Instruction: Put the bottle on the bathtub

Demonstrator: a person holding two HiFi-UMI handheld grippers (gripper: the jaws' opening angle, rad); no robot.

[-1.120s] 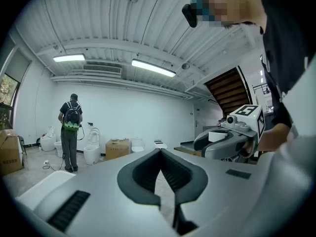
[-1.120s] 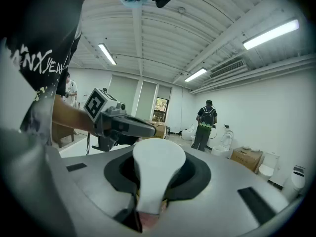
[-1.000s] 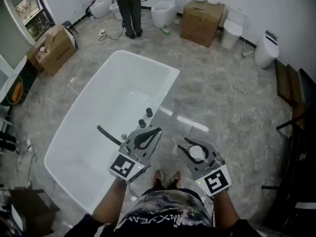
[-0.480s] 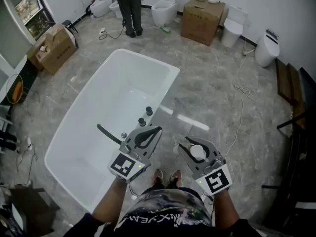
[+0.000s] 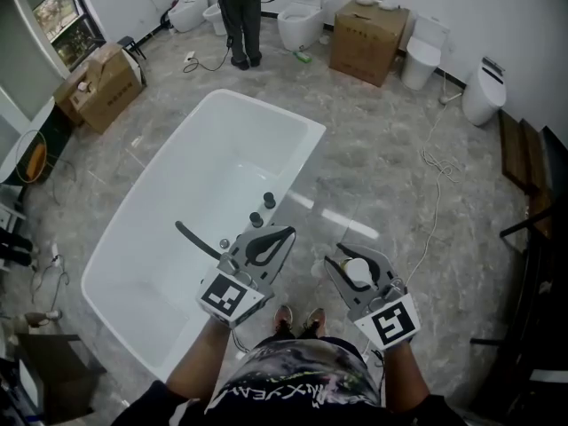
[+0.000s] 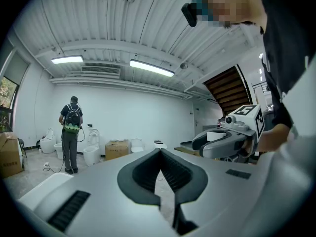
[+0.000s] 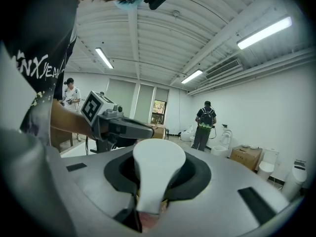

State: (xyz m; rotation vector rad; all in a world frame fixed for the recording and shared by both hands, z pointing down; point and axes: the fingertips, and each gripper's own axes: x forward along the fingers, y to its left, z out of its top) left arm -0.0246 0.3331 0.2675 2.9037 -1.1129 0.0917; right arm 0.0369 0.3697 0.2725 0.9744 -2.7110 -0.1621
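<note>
The white bathtub (image 5: 177, 229) lies on the floor at the left of the head view. A black faucet (image 5: 195, 240) and two dark knobs (image 5: 262, 209) stand on its near rim. My left gripper (image 5: 286, 233) hovers over that rim beside the knobs, shut with nothing in it; in the left gripper view its dark pads (image 6: 148, 174) meet. My right gripper (image 5: 353, 257) is over the floor to the right of the tub, shut on a white bottle (image 5: 356, 272). In the right gripper view the bottle (image 7: 155, 167) stands up between the jaws, with the left gripper (image 7: 123, 127) beyond it.
A person (image 5: 240, 11) stands at the far end near several toilets (image 5: 297, 20). Cardboard boxes (image 5: 368, 29) (image 5: 98, 82) sit at the back and at the left. A cable (image 5: 435, 193) runs across the grey floor on the right. The holder's feet (image 5: 297, 319) are below the grippers.
The head view has shifted slightly. Both grippers keep the same stance beside the tub, and the bottle stays held.
</note>
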